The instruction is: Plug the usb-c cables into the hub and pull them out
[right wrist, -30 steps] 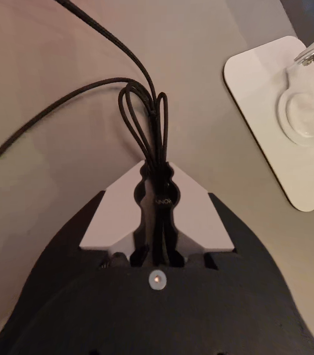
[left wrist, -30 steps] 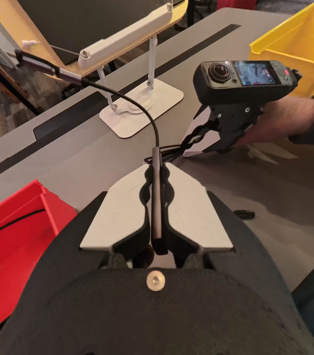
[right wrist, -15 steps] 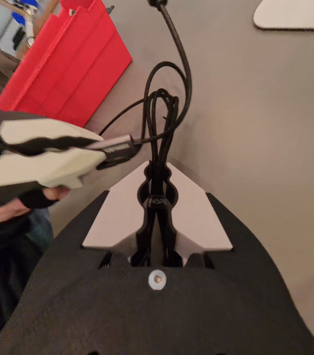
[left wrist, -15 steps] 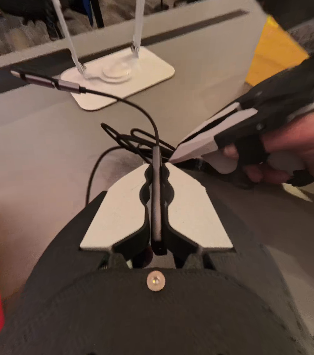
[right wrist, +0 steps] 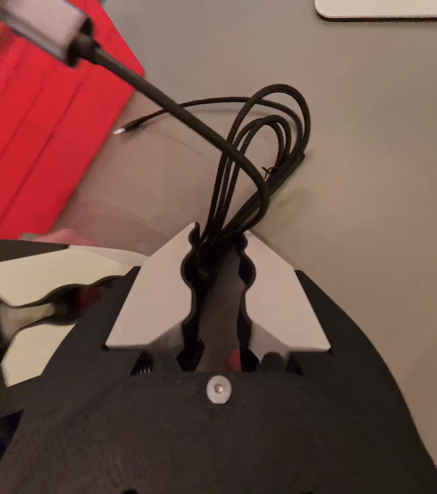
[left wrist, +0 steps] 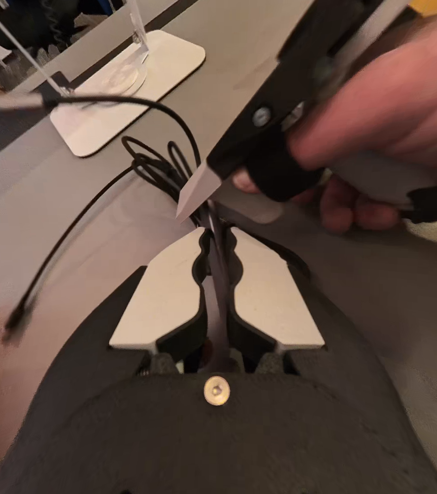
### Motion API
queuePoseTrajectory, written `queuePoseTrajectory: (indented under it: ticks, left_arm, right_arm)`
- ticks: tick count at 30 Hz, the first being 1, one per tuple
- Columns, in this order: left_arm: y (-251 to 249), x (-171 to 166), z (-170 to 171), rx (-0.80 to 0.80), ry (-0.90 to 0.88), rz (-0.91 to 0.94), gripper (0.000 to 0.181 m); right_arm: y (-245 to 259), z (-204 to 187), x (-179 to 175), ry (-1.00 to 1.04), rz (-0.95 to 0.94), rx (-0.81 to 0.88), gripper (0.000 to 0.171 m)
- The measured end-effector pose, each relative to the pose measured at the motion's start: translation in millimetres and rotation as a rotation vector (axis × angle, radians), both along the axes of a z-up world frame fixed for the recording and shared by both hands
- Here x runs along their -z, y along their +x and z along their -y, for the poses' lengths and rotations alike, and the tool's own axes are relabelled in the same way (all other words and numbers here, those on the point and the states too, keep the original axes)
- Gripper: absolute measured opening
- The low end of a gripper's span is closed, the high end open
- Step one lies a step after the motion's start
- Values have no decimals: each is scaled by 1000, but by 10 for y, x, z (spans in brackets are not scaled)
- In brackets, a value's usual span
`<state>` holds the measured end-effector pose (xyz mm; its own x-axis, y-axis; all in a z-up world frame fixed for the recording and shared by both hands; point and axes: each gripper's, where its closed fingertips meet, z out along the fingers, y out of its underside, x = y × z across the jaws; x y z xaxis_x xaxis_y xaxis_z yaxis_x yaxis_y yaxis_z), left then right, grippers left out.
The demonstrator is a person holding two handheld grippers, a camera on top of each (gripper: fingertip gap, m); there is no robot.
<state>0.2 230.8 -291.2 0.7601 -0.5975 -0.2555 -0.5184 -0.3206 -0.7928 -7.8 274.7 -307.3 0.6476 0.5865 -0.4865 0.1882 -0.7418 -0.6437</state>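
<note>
Left gripper [left wrist: 217,235] fingers pinch the hub [left wrist: 218,280]; right gripper [right wrist: 218,238] fingers, slightly parted, apparently hold the bundled cable [right wrist: 265,149]; bare tabletop [right wrist: 372,133] right, red bin [right wrist: 38,120] left.

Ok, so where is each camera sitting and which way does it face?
Left wrist view: on the left gripper, facing forward over the table; its fingers flank the hub, with the right gripper and hand beyond.
Right wrist view: on the right gripper, looking down at the cable bundle; the left gripper shows at the left edge.
Shared: cable bundle, white stand base, red bin.
</note>
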Motion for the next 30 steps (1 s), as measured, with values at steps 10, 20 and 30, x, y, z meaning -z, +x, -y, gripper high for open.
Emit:
queuePoseTrajectory:
  ticks: [10, 20, 30]
  left_arm:
    - [46, -180, 180, 97, 53, 37, 33]
    - [-412, -1096, 325, 91, 320, 251, 25]
    - [-554, -988, 328, 92, 345, 221, 22]
  right_arm:
    - [-10, -85, 15, 157, 133, -69, 9]
    - [244, -181, -1105, 372, 51, 2, 7]
    - [1930, -75, -2932, 728, 186, 120, 6]
